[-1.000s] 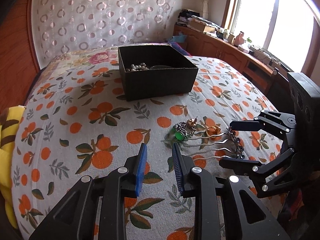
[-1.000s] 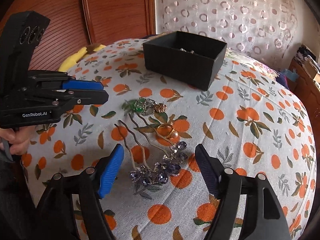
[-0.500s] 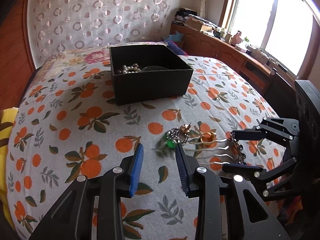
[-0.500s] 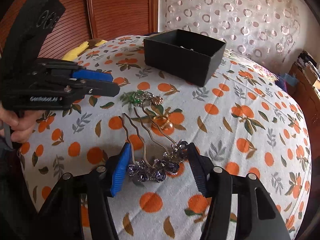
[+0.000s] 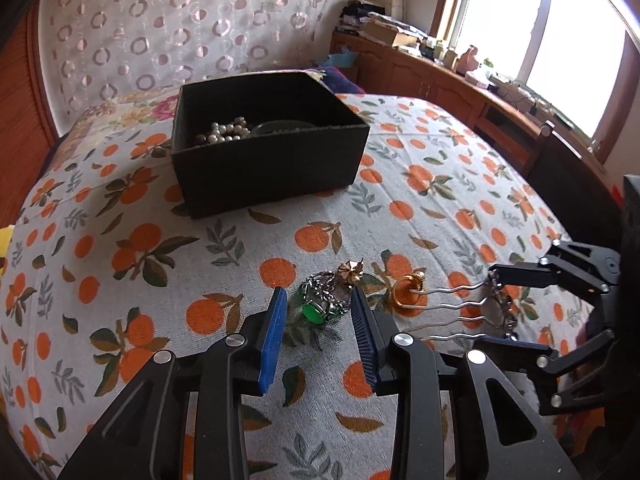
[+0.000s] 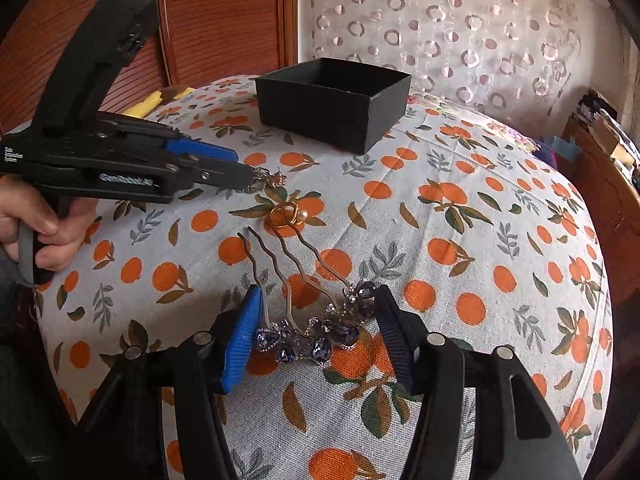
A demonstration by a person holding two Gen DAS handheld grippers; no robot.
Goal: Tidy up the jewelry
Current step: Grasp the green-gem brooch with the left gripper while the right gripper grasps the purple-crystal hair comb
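Now the left gripper (image 5: 319, 322) straddles the green-stone brooch (image 5: 325, 305) on the orange-print bedspread (image 5: 120, 280), fingers apart; rightward, the right gripper (image 6: 316, 334) brackets the jewelled hair comb (image 6: 310, 330), parted, pads touching its ends.

A home bedroom: orange-print bedspread (image 5: 120, 240), wooden headboard (image 6: 224, 20), cluttered window-side cabinets (image 5: 440, 76).

Bright daylight, blown-out window (image 5: 560, 40), fisheye bending, sharp focus

the bed (image 5: 420, 208) carries a box (image 5: 264, 168), a brooch (image 5: 324, 300), a ring (image 6: 288, 214) and a comb (image 6: 312, 320).
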